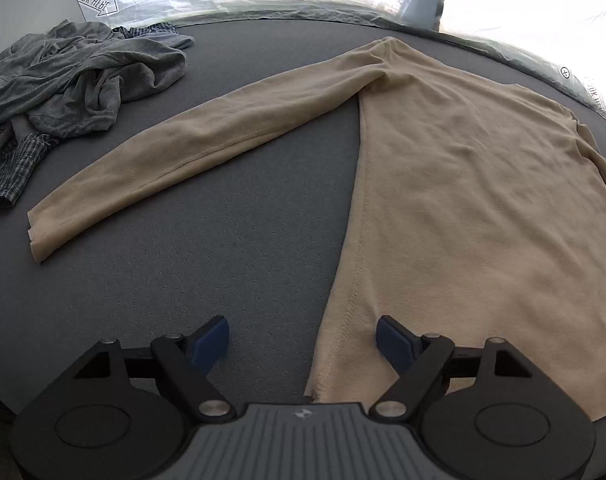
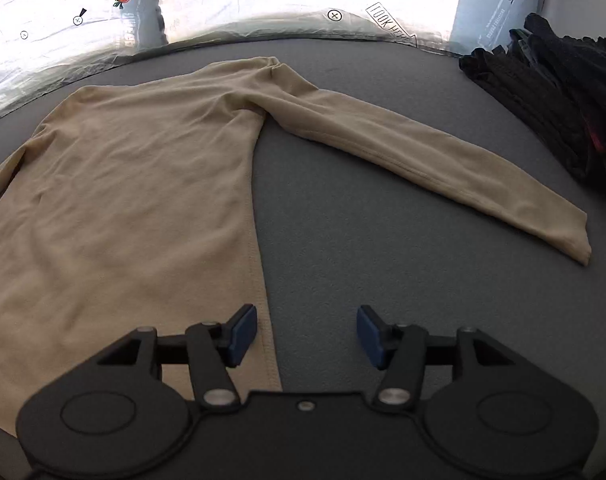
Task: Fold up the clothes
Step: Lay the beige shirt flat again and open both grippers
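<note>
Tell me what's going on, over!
Both claws, left and right, open, empty. Tan shirt flat, sleeves out, unfolded. Grey pile and dark pile off to the sides.

Bare grey felt tabletop (image 1: 239, 216) lies open between the spread tan long-sleeved shirt (image 1: 483, 184) and each outstretched sleeve, a clear wedge on either side; at the far left a crumpled heap of grey and checked clothes (image 1: 71, 80) blocks the corner; at the far right a stack of dark folded garments (image 2: 551, 92) fills the edge; crinkled plastic sheeting (image 2: 263, 4) bounds the far side.
</note>
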`<state>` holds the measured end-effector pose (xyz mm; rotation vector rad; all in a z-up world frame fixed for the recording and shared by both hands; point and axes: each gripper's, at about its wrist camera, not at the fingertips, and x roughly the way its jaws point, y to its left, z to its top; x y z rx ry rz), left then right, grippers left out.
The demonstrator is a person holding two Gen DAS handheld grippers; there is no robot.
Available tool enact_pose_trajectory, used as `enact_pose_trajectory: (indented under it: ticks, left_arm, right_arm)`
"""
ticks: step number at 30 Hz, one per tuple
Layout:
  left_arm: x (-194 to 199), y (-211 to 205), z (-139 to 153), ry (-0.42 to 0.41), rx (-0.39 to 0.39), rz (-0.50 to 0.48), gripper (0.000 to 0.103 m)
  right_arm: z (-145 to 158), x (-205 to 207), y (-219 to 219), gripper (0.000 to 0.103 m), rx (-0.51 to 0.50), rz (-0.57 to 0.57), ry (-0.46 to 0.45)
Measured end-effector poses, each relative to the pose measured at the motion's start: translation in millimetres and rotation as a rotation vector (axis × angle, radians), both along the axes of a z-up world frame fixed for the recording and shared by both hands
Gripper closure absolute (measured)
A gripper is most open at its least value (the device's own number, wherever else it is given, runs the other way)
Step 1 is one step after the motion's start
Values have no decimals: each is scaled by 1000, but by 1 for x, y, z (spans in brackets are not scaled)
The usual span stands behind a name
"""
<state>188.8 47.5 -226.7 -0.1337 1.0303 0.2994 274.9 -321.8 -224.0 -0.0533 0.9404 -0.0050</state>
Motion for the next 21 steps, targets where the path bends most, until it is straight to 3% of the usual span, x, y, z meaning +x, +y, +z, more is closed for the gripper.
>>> enact_pose_trajectory:
  ticks: [3,5,15,21]
  left_arm:
    - [-9,6,6,-7,13,-24,21]
    - [-14,17,11,-22,33,-9,21]
    - [-8,147,29,-76,38,294,21]
    - [3,216,22,-64,23,394,21]
  right_arm:
    - [8,-5,15,30,-21,22,-34]
    - [12,-5,27,17,-28,36,-58]
    - [10,6,107,5,-13,59,-41]
    - [11,36,160,5,-3,98,-72]
